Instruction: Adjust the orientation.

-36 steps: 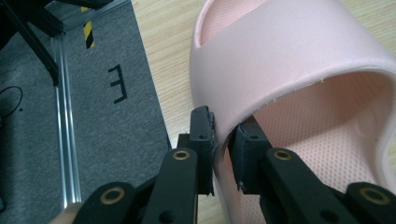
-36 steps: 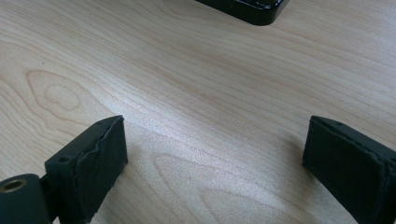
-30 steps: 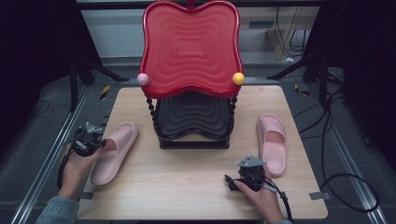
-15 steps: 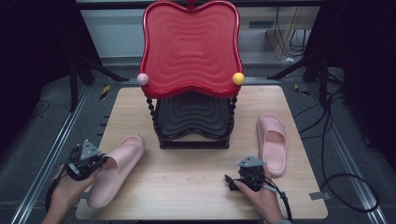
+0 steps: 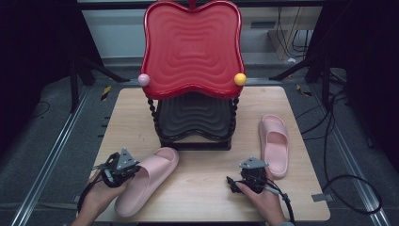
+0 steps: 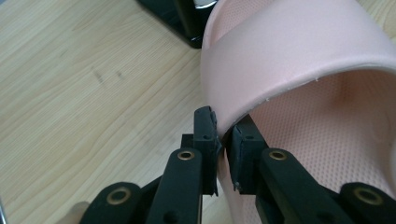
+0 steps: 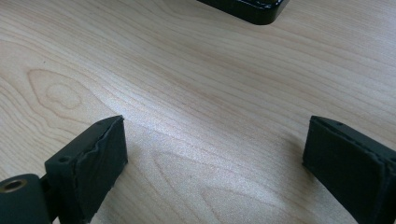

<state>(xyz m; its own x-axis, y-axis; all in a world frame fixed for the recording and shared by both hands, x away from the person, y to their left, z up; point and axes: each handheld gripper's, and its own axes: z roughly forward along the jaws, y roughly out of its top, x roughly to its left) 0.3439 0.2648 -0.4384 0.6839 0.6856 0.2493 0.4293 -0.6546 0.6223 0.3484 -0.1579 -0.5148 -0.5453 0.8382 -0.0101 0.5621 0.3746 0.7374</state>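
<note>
A pink slipper point(image 5: 146, 181) lies near the table's front left, its toe toward the rack. My left gripper point(image 5: 123, 168) is shut on the edge of its strap; in the left gripper view the jaws pinch the pink slipper point(image 6: 289, 70) rim between the pads at my left gripper point(image 6: 224, 140). A second pink slipper point(image 5: 275, 143) lies at the right, toe away from me. My right gripper point(image 5: 251, 175) rests just left of its heel, open, with bare wood between the jaws of my right gripper point(image 7: 212, 154).
A two-tier rack stands mid-table: a red wavy tray point(image 5: 190, 47) above a black tray point(image 5: 195, 115), on beaded posts with a pink ball point(image 5: 144, 79) and a yellow ball point(image 5: 240, 78). Cables lie on the floor at right point(image 5: 348, 188). The black base corner point(image 7: 252, 9) is ahead.
My left gripper has dragged the left slipper toward the front and to the right, turning its toe toward the rack. The right gripper and right slipper have stayed put.
</note>
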